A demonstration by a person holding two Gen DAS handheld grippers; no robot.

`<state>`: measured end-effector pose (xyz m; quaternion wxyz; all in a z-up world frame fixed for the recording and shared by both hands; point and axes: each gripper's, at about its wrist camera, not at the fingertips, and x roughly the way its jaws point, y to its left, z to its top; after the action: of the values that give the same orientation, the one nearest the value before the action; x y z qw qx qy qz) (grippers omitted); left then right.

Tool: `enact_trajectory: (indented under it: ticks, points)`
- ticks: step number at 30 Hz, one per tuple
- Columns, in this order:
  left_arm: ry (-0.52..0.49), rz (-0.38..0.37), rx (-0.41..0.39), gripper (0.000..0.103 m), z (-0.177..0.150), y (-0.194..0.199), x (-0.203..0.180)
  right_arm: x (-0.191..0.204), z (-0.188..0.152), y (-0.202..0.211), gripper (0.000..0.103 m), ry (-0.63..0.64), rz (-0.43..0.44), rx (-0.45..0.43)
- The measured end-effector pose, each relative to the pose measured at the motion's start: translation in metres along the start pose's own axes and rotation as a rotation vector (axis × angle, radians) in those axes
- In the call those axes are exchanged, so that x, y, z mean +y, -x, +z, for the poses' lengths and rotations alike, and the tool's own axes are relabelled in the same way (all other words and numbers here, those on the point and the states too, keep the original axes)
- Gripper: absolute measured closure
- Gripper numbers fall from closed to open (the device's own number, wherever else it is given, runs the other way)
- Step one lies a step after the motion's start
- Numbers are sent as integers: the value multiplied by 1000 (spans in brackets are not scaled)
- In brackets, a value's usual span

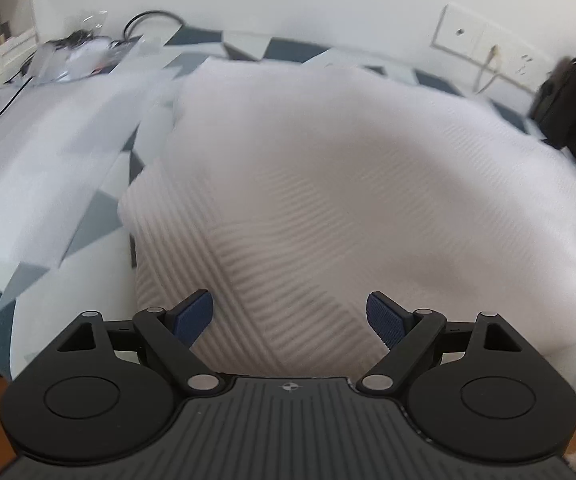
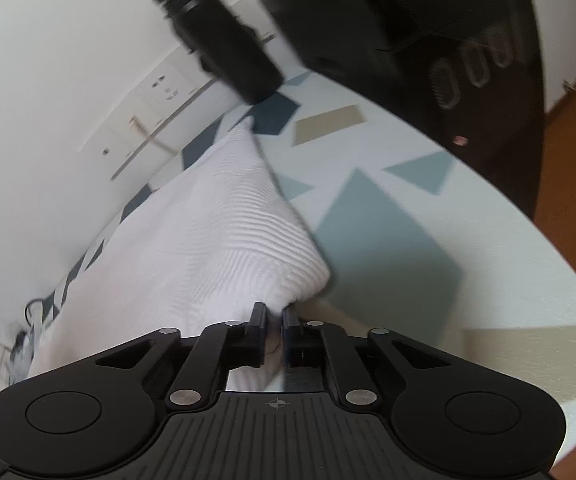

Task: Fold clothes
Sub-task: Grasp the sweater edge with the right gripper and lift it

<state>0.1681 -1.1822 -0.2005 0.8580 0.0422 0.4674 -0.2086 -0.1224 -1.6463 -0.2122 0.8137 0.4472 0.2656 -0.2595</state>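
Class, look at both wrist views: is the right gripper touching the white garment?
Touching. The right wrist view shows the right gripper shut on the white garment's edge.

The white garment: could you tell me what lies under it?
The white garment lies on a tablecloth with blue and beige shapes, visible around its edges. What lies directly beneath it is covered.

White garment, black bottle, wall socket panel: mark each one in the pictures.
White garment (image 1: 328, 184): left wrist view, on its ribbed middle.
Black bottle (image 2: 223, 40): right wrist view, on the side of its body.
Wall socket panel (image 1: 484, 52): left wrist view, on the plate's face, beside the plugged-in cable.
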Motion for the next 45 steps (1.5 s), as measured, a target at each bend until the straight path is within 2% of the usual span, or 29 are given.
enact_trajectory:
  ticks: [3,5,7,8,10,12,16,20,25,26,27,28,29,31,34,39,45]
  points:
    - [-11,20,4,17,-2,-5,-3,-10,-4,5,98,-18,-22,-9]
    - [-18,31,5,17,-3,-6,-5,-16,-6,6,94,-47,-28,-4]
    - [-10,39,-2,17,-3,-6,-6,-22,-9,8,70,-87,-7,9]
    - [0,44,-7,16,-2,-6,-5,-24,-12,9,64,-108,27,21]
    - [28,56,-23,13,-1,-3,-4,-22,-18,9,45,-123,77,44]
    - [52,78,-42,9,1,0,-3,-16,-24,6,40,-123,115,66]
    - [46,128,-54,8,6,3,0,-6,-29,-15,40,-139,127,95]
    - [28,152,-53,8,9,7,2,2,-19,-36,40,-167,147,49]
    - [-18,143,-37,8,4,3,-1,22,-7,-61,32,-121,131,8]
    - [-24,139,-34,8,3,1,0,27,-7,-64,32,-102,121,5]
    - [-30,132,-31,8,3,0,1,32,-8,-66,38,-82,110,5]
    - [-37,126,-28,8,4,-2,2,35,-10,-68,58,-67,98,7]
    - [-44,120,-25,8,4,-4,3,37,-12,-70,68,-55,85,11]
    - [-58,107,-19,8,4,-7,4,41,-17,-69,76,-42,59,7]
    - [-91,87,-16,8,7,-12,8,44,-22,-59,80,-60,21,-38]
    - [-128,41,-7,8,15,-21,15,49,-27,-43,82,-64,-20,-81]
    - [-149,4,2,1,21,-30,20,52,-36,-31,82,-74,-80,-107]
